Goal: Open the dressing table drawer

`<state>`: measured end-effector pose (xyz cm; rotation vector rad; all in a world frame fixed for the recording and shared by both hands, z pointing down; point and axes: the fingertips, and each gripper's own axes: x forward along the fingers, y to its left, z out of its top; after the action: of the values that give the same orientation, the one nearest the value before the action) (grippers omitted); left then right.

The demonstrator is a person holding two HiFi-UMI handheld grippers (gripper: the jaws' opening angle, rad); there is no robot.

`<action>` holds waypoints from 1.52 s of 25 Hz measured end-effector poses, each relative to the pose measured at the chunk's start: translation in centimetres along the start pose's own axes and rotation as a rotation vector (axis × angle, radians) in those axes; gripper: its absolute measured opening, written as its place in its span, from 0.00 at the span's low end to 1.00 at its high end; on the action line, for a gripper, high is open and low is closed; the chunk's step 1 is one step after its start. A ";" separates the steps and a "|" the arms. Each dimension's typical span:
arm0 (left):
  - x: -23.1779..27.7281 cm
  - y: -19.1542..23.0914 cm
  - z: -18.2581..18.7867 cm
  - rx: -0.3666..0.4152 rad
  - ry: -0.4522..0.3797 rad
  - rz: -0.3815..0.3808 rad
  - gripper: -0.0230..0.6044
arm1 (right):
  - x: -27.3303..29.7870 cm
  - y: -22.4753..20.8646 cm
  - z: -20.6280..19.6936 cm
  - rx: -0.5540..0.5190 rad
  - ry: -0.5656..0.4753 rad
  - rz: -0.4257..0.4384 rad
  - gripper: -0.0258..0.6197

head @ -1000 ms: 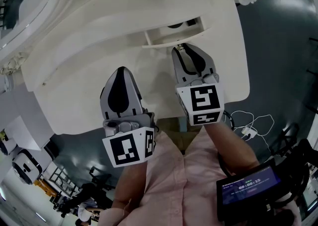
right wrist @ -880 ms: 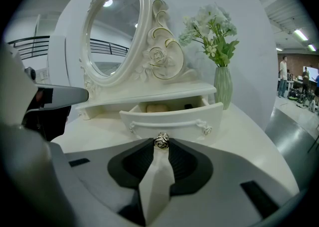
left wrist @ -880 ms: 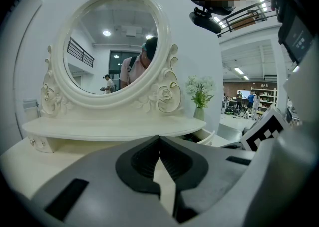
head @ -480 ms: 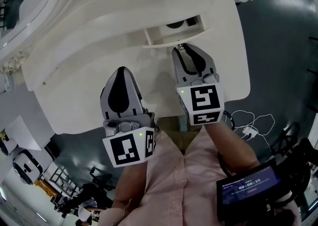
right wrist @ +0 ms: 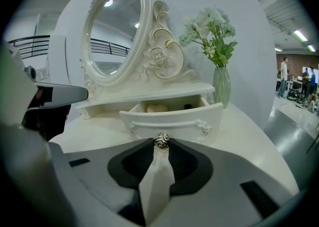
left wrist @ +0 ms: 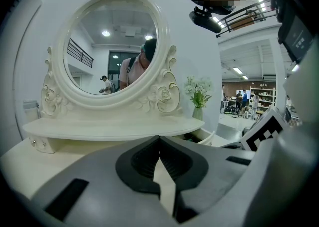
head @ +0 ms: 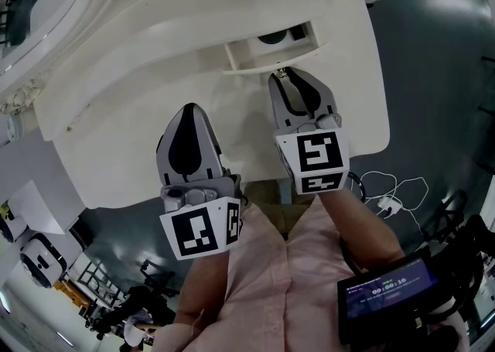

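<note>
The drawer (right wrist: pixel 172 116) is a small white unit with a bowed front panel, a raised moulding line ending in a small rosette at each side, and one metallic rose-shaped knob (right wrist: pixel 161 140) at the centre of the front. It stands pulled out from under the raised shelf of the dressing table (head: pixel 155 72), below the oval mirror (right wrist: pixel 114 31) and just left of the vase of flowers (right wrist: pixel 221 86). The open top exposes a pale rounded item (right wrist: pixel 157 107) and a dark item (right wrist: pixel 188 106) inside. The drawer's long axis runs side to side, parallel to the table's front edge; in the head view it tilts slightly, rising towards the right. The front panel and knob face the person. The right gripper (right wrist: pixel 161 143) points at the panel's centre, and its jaw tips pinch the knob from both sides. The left gripper (left wrist: pixel 159 137) rests over the bare tabletop left of the drawer, well apart from it, with its jaws pressed together and nothing between them. Compared with the earlier frames, the drawer's extension is unchanged and both grippers occupy the same positions. The only differences are the small green lights seen on both marker cubes half a second ago, now unlit.
</note>
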<state>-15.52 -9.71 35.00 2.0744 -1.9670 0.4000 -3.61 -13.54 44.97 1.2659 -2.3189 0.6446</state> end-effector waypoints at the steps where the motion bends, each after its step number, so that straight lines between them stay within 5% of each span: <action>1: 0.0 0.0 0.0 0.000 0.000 0.001 0.07 | 0.0 0.0 0.0 0.000 0.000 0.000 0.20; 38: -0.4 -0.5 -0.1 0.001 -0.002 -0.005 0.07 | -0.5 0.2 -0.6 0.003 0.004 0.003 0.20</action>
<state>-15.05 -9.31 35.00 2.0811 -1.9629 0.3983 -3.41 -12.76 45.11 1.2617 -2.3182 0.6512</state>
